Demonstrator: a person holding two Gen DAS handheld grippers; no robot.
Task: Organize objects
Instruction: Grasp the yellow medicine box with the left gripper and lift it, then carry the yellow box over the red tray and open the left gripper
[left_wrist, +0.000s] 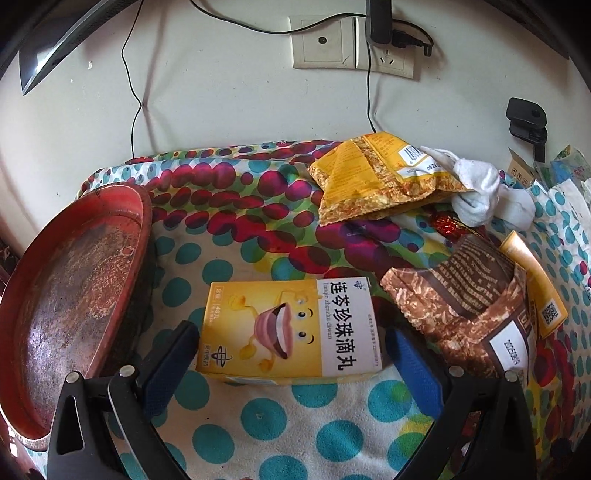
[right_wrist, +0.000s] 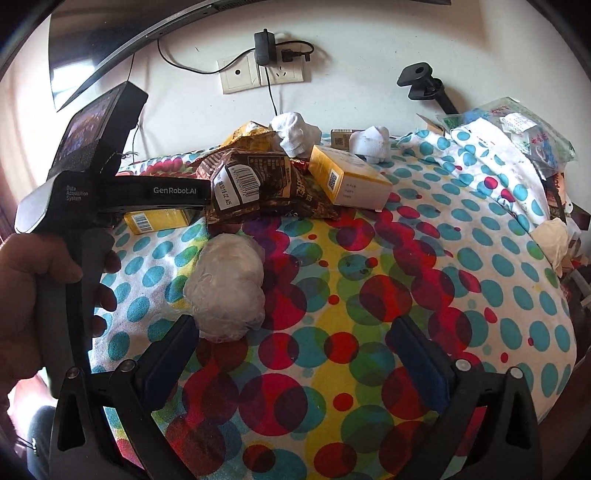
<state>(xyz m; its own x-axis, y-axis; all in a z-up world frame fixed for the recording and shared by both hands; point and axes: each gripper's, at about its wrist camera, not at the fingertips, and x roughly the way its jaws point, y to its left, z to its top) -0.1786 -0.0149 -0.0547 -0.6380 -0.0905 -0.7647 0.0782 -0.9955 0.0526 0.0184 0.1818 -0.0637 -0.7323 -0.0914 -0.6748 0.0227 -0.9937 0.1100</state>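
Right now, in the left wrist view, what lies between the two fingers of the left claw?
In the left wrist view, the yellow medicine box lies flat between the open left claw fingers, on the dotted cloth. No finger touches it yet.

A lived-in home room: a polka-dot cloth (right_wrist: 369, 295) covers the table, strewn with snack packets (left_wrist: 380, 177), medicine boxes (left_wrist: 288, 328) and rolled socks (right_wrist: 295, 133) (wall sockets (left_wrist: 351, 44) behind).
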